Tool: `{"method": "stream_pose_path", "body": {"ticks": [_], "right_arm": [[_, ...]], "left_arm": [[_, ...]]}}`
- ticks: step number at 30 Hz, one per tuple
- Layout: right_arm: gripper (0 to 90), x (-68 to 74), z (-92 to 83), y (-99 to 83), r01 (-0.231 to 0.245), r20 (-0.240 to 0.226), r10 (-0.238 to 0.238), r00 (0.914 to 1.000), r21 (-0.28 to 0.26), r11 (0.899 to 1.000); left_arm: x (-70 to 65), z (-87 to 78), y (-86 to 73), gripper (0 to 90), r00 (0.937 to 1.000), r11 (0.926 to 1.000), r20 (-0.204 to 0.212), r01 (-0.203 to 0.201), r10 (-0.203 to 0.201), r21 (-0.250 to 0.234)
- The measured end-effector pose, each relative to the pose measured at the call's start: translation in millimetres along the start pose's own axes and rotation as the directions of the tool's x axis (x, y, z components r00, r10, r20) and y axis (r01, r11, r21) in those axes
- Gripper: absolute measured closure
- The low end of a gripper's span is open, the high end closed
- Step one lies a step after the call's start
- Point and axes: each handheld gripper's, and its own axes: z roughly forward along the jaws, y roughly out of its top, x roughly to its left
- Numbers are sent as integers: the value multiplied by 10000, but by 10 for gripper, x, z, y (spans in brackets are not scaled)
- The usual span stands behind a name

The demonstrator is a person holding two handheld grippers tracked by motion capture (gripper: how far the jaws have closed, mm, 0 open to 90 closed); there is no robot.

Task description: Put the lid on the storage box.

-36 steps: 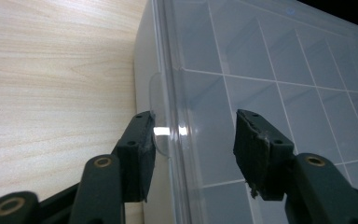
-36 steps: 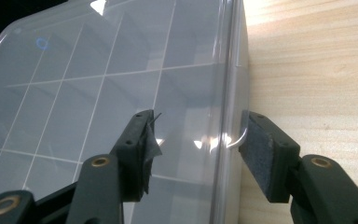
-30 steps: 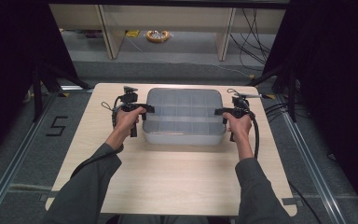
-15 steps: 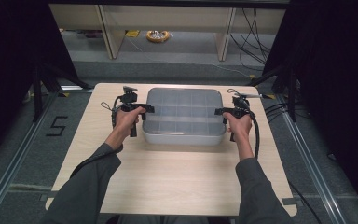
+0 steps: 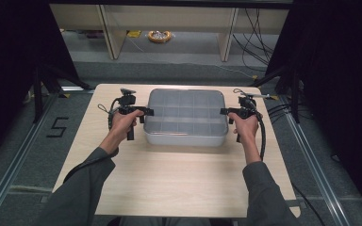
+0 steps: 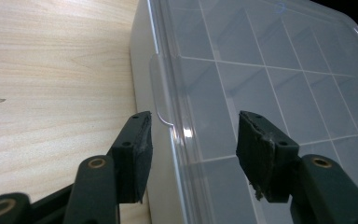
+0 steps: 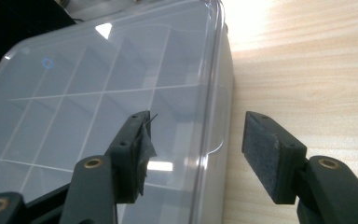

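Clear plastic compartment box (image 5: 186,117), rounded corners; woodgrain table (image 5: 169,179).

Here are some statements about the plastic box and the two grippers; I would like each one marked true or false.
1. The box has its lid on. True.
2. The left gripper is clamped on the box edge. False: its jaws straddle the edge with gaps; they have just been opening.
3. The right gripper stands at the box's right end. True.
4. The box lies on the floor. False: it rests on the wooden table.
5. The compartments hold screws. False: they look empty.
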Motion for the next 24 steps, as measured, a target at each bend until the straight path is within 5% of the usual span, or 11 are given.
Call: {"method": "stream_pose_path", "body": {"ticks": [1,2,4,5,10,13,15,19,22,23,24], "right_arm": [[434,-28,-12,5,422,-69,-423,9991,-175,9990],[433,-1,-32,5,71,-162,-73,9998,-146,9999],[434,4,-69,4,209,-163,-212,9996,-172,9996],[432,-19,-84,3,649,-173,-654,9977,-313,9974],[424,27,-172,-8,481,-260,-487,9985,-231,9986],[416,-19,-172,1,1561,-74,-1569,9876,-651,9856],[413,42,-211,-17,1031,-89,-1036,9946,-423,9938],[406,34,-220,-23,1866,-52,-1872,9823,-588,9807],[405,131,-254,-56,1350,-158,-1357,9906,-406,9900],[406,95,-246,-51,2098,-240,-2118,9770,-677,9754],[406,114,-245,-50,2137,-307,-2165,9758,-772,9739]], "left_arm": [[7,-13,-2,448,10000,10000,53,-41,41,-7],[9,-29,-7,445,10000,10000,63,-6,6,-44],[25,-62,-15,442,9999,10000,130,23,-22,-72],[30,-78,-22,440,9998,9999,195,56,-54,-98],[53,-163,-60,432,9995,9998,308,-108,113,-158],[83,-202,-77,425,9995,9996,223,-234,237,-138],[99,-227,-90,423,9994,9996,256,-218,222,-158],[102,-290,-123,418,9987,9994,399,-308,315,-179],[106,-334,-147,413,9973,9984,516,-515,527,-240],[103,-347,-157,413,9973,9982,493,-530,544,-293],[103,-360,-165,411,9969,9980,537,-551,568,-317]]}}
